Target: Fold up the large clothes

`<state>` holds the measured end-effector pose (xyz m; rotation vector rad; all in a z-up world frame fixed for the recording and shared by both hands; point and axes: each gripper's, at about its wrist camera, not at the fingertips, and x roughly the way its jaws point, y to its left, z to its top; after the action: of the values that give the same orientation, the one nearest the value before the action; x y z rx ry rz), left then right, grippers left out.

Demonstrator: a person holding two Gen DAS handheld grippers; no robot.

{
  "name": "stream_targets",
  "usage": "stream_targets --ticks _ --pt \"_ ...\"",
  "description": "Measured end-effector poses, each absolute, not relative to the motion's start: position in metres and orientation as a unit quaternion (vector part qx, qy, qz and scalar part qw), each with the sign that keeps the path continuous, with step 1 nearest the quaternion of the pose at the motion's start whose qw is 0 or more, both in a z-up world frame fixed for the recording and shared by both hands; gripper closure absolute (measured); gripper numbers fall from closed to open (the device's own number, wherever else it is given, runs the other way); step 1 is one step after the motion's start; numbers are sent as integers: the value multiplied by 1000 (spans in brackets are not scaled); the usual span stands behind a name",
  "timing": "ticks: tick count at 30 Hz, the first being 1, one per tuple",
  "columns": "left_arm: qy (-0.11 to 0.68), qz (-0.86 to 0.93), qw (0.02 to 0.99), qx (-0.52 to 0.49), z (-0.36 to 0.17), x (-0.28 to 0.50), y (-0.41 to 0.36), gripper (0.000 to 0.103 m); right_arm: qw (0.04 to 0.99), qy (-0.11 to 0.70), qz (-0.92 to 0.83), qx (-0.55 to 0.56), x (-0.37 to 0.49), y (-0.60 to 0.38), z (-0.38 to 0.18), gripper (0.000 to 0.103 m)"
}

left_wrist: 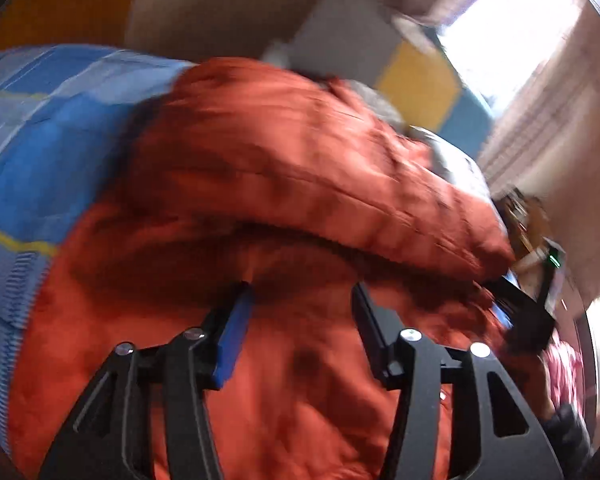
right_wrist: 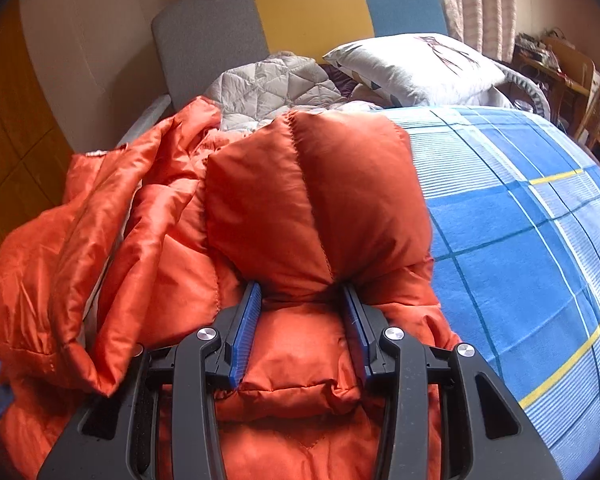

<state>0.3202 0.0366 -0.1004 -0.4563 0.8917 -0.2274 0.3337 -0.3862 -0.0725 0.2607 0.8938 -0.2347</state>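
Orange puffer jacket (right_wrist: 312, 184) — a large quilted, down-filled coat with shiny fabric — lies heaped on the near side of a bed, over a blue plaid bedspread (right_wrist: 520, 220). It looks light but bulky, soft and springy, so folds will likely puff back up, and the glossy shell looks slippery. A pinch probably holds best on a stitched seam or a doubled edge, with plenty of fabric gathered.

In the right wrist view, the right gripper (right_wrist: 302, 300) is clamped about half-wide on a thick bunched section just below a padded, seamed panel that may be the hood; the blue pads press into the fabric on both sides. To its left, a sleeve or front flap (right_wrist: 100, 240) lies crumpled.

In the blurred left wrist view, the left gripper (left_wrist: 302, 296) hovers over the jacket with fingers moderately apart and nothing pinched between them — I cannot tell whether it touches the cloth.

Beyond the jacket lie a grey quilted blanket (right_wrist: 268, 84), a white pillow (right_wrist: 412, 64) and a grey, yellow and blue headboard (right_wrist: 312, 8).
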Motion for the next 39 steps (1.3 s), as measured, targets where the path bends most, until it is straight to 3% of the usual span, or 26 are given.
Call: stream_targets --ticks 16,18,21,23,26,35,39 --pt "428 -17 881 -202 -120 349 66 52 910 354 -72 201 301 -382 -12 62" --pt "427 -16 882 -200 -120 350 65 52 906 377 -47 188 310 -368 -16 50" --pt "426 -14 882 -200 -120 351 66 52 897 403 -26 178 321 -348 -29 49" --pt "426 -14 882 -198 -120 350 65 52 892 413 -19 181 326 -344 -36 73" --pt "427 -14 883 -195 -122 349 65 52 895 415 -26 161 324 -340 -41 85" --pt "425 5 886 -185 -117 343 65 52 893 432 -70 107 325 -347 -60 89" --pt "364 26 917 -163 -83 319 65 48 892 433 -59 118 325 -354 -58 87"
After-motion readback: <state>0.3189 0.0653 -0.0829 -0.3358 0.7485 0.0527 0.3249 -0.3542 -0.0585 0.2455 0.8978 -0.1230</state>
